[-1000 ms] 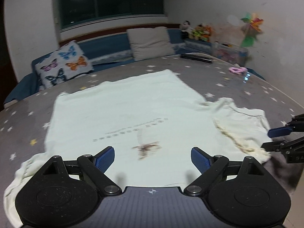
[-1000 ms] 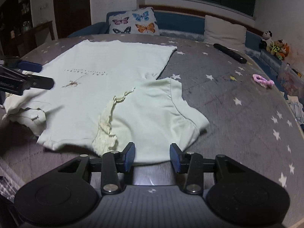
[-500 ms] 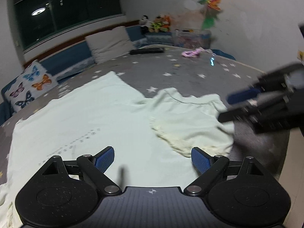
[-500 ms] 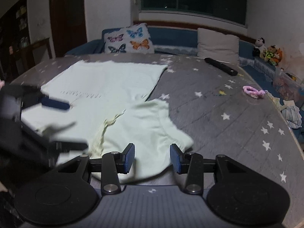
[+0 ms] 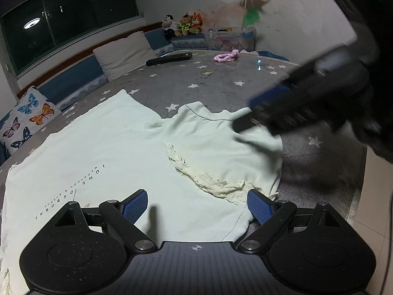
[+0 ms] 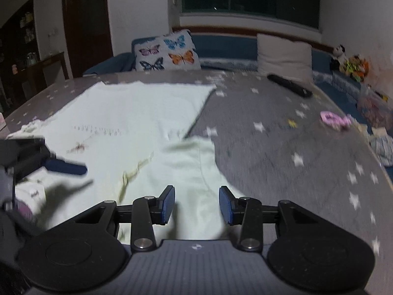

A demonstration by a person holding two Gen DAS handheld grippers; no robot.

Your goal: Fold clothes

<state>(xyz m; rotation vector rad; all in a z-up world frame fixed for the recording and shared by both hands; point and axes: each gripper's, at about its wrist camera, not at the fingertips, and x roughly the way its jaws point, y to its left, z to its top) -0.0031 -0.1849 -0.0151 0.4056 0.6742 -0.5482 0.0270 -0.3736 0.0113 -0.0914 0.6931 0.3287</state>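
My right gripper (image 6: pixel 197 204) has its jaws apart and empty, hovering right over the folded-in sleeve (image 6: pixel 194 172) of the pale T-shirt (image 6: pixel 127 113). The left gripper (image 5: pixel 196 205) is likewise spread wide and empty over the collar end. The shirt lies flat on the star-print bed (image 6: pixel 282 152), its long axis running away from me. Blur makes it hard to be sure, but the right gripper appears nearer the sleeve.

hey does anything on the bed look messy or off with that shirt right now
Yes. The pale T-shirt lies mostly flat, but one sleeve is flipped inward over the body, its frilly neckline edge bunched up. A small brownish mark sits near the printed text. Both tools are open, holding nothing.
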